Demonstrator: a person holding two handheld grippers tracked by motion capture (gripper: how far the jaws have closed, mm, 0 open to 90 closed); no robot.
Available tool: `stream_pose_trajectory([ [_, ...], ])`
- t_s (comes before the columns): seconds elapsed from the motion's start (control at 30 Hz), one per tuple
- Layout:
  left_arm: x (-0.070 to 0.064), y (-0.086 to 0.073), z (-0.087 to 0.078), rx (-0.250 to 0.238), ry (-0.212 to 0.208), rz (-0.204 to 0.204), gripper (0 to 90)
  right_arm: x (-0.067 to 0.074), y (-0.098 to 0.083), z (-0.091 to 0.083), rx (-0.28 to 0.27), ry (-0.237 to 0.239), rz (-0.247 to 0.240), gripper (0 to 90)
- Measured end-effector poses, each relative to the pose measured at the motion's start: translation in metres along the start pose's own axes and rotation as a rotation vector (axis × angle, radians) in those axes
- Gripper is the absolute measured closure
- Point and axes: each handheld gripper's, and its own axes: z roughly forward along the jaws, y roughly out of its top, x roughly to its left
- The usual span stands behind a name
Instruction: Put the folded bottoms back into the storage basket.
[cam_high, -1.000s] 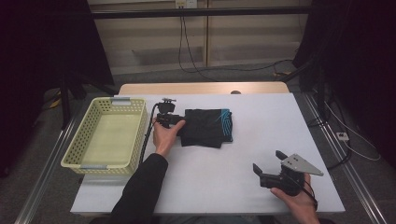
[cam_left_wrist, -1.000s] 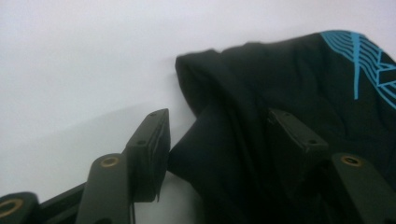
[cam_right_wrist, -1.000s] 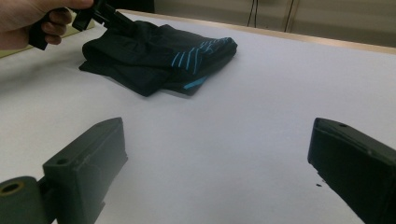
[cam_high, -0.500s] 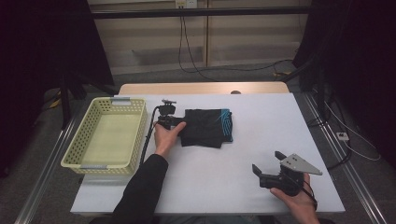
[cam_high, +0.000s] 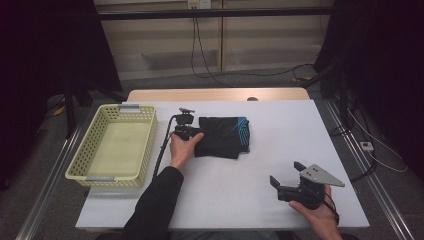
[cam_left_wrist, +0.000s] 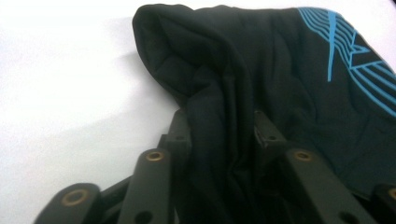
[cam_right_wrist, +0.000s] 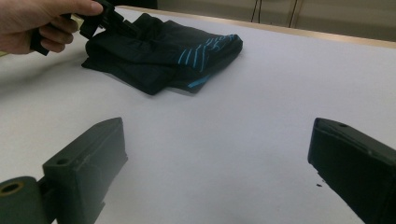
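Honestly, the risk was a shallow bite: the left gripper (cam_high: 194, 136) had only a bunched fold at the edge of the folded black garment (cam_high: 222, 136), so a lift could've let the cloth slip out or unfold the whole stack. Its jaws had just been closing, with that fold squeezed between them in the left gripper view. The garment lay mid-table, at 3 o'clock from the yellow basket (cam_high: 80, 165). The right gripper (cam_high: 288, 181) sat wide open and empty, at about 5 o'clock from the garment, well apart.
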Motion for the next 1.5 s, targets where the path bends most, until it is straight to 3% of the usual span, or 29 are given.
stream_pose_trajectory([
  [0.03,-0.001,0.000,0.000,0.002,0.001,0.010,67.0,0.000,0.000,0.000,0.000,0.000,0.000,4.1],
  [0.2,0.004,-0.003,-0.001,-0.022,-0.042,-0.027,74.6,0.000,0.000,-0.001,-0.001,0.003,0.006,4.1],
  [0.53,-0.003,0.001,-0.012,-0.085,-0.055,-0.015,75.1,-0.001,0.000,-0.002,-0.003,0.001,0.010,4.1],
  [0.97,-0.016,0.011,-0.036,-0.179,-0.084,0.086,75.4,-0.001,0.000,-0.002,-0.007,-0.003,0.010,4.1],
  [1.5,-0.030,0.017,-0.063,-0.248,-0.090,0.202,75.6,-0.001,0.000,-0.002,-0.009,-0.005,0.013,4.1],
])
